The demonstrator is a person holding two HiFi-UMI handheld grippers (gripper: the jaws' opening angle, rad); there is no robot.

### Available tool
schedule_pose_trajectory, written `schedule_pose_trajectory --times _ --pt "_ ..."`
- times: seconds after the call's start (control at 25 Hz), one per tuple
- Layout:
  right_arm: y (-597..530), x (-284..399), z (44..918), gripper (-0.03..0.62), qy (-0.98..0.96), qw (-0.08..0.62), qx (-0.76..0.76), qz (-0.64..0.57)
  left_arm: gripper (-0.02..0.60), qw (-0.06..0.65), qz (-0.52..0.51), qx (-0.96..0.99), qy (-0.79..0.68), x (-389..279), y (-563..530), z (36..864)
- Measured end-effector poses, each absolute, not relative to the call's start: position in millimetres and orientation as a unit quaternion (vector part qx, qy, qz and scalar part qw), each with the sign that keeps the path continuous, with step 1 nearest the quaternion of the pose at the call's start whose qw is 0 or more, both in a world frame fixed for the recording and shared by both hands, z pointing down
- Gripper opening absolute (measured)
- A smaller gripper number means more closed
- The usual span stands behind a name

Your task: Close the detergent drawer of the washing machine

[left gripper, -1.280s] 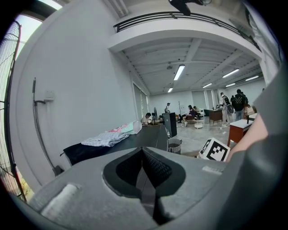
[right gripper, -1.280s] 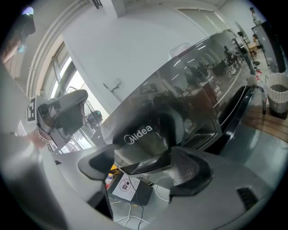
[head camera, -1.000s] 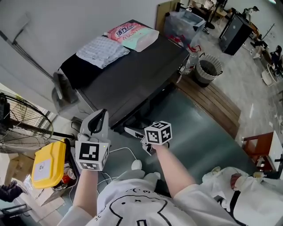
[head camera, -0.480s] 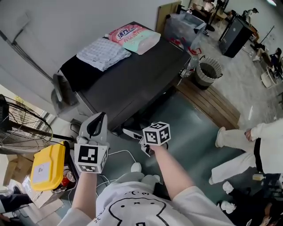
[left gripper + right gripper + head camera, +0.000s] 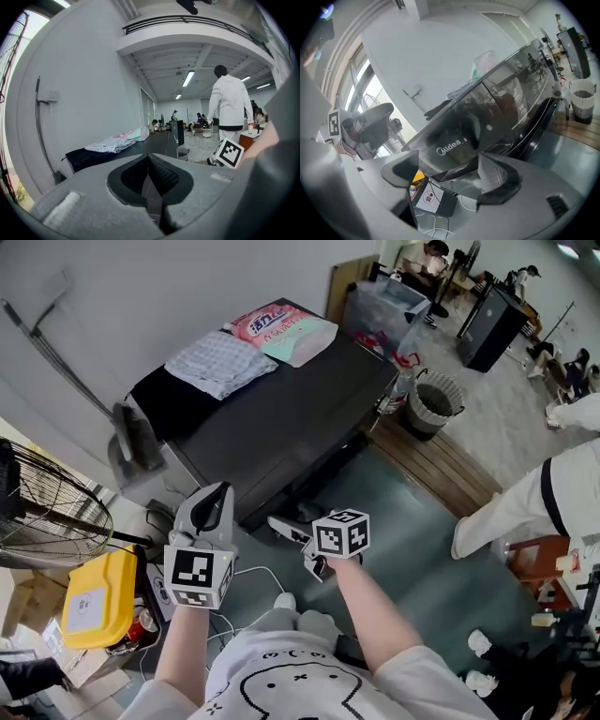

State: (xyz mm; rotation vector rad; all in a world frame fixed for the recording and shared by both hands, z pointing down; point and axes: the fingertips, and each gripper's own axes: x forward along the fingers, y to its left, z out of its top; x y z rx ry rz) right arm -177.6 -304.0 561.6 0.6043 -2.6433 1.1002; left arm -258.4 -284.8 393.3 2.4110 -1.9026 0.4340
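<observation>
The black Midea washing machine fills the middle of the head view. Its detergent drawer sticks out from the front, at the upper left. My right gripper hovers just in front of the drawer, open, with nothing held. In the right gripper view the drawer's dark front lies between and a little beyond the two fingers, under the Midea logo. My left gripper is raised left of the drawer, shut and empty, clear of the machine. The left gripper view looks over the machine's top.
Folded cloth and a pink pack lie on the machine. A yellow box and fan stand left, cables and a labelled black box below. A bin and a person in white are right.
A person in white has walked through on the right. Both grippers have drifted slightly down and right in the view; the drawer still sticks out.
</observation>
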Motion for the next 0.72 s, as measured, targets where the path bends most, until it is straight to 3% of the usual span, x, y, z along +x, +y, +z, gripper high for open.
schedule_pose_trajectory --times 0.56,0.72 --pt "-283.4 -159.5 474.5 0.377 -0.93 0.11 0.168 0.306 0.014 0.017 0.107 0.739 -0.665 -260.8 -250.0 350.2" --pt "-281.0 -151.3 449.7 0.322 -0.942 0.107 0.162 0.275 0.014 -0.009 0.101 0.739 -0.666 -254.6 -244.1 336.5"
